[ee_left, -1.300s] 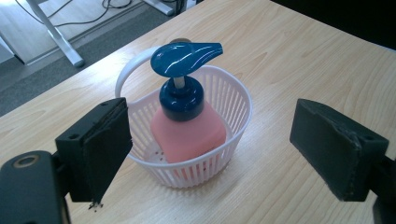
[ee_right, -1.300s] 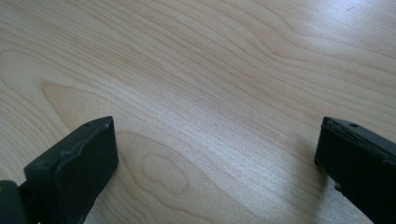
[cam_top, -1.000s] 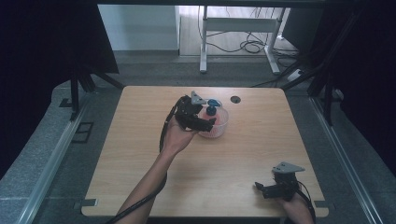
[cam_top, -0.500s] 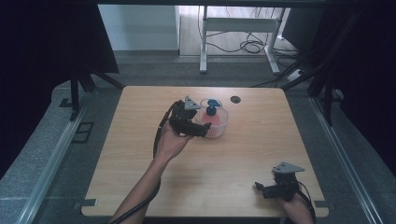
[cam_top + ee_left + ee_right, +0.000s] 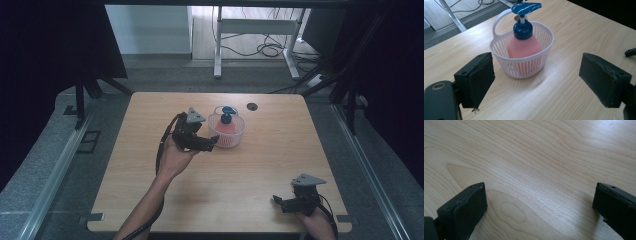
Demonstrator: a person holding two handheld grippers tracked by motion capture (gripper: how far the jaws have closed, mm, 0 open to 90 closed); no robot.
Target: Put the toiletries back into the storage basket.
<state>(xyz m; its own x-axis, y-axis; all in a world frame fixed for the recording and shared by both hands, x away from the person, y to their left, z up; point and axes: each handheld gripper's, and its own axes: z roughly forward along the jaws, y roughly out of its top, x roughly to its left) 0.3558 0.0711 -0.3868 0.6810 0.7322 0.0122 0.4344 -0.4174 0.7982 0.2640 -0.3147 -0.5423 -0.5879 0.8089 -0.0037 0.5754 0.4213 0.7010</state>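
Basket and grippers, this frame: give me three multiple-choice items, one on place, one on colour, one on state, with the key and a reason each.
1. Where does the pump bottle stand?
A. Inside the white basket
B. On the bare table beside it
C. Between the right gripper's jaws

2. What colour is the bottle's pump head?
A. Green
B. Blue
C. Yellow

3. How do the left gripper jaws stand?
A. Shut on the basket handle
B. Shut on nothing
C. Open, short of the basket

Key: 1 A, the slatted wall rings the pink body. 2 B, cap and spout show blue. 3 C, bare table lies between the wide-apart jaws.
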